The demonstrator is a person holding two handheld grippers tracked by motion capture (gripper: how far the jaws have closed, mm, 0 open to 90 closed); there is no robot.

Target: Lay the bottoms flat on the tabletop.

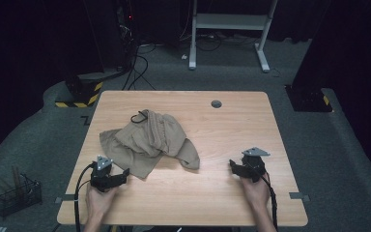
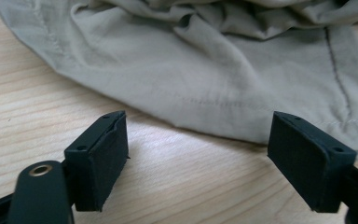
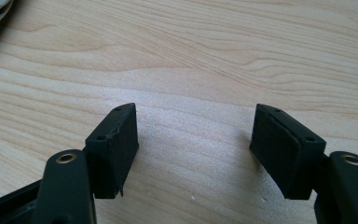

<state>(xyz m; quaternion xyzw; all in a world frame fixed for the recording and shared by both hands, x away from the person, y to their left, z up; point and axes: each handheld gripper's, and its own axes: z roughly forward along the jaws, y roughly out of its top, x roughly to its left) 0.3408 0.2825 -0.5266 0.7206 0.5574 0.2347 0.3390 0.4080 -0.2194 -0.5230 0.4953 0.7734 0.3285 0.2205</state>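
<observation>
The left gripper (image 2: 196, 140) stands with jaws spread wide and nothing between them; the hem of the crumpled beige cloth (image 2: 223, 70) lies just beyond their tips, seemingly untouched. The right gripper (image 3: 195, 135) is likewise released over bare table (image 3: 214, 56), well apart from the cloth.

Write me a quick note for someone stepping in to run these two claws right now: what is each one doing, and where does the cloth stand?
Left claw: open, nothing between its jaws, low over the table, pointed at the near edge of the beige cloth without touching it.
Right claw: open, holding nothing, over bare wood at the right, well away from the cloth.
Cloth: a crumpled heap left of the table's middle, one hemmed edge lying flat toward the left claw.
Done: nothing visible; the cloth is not gripped.
Left: probably take that near edge with the left claw, then bring the right claw over.
</observation>
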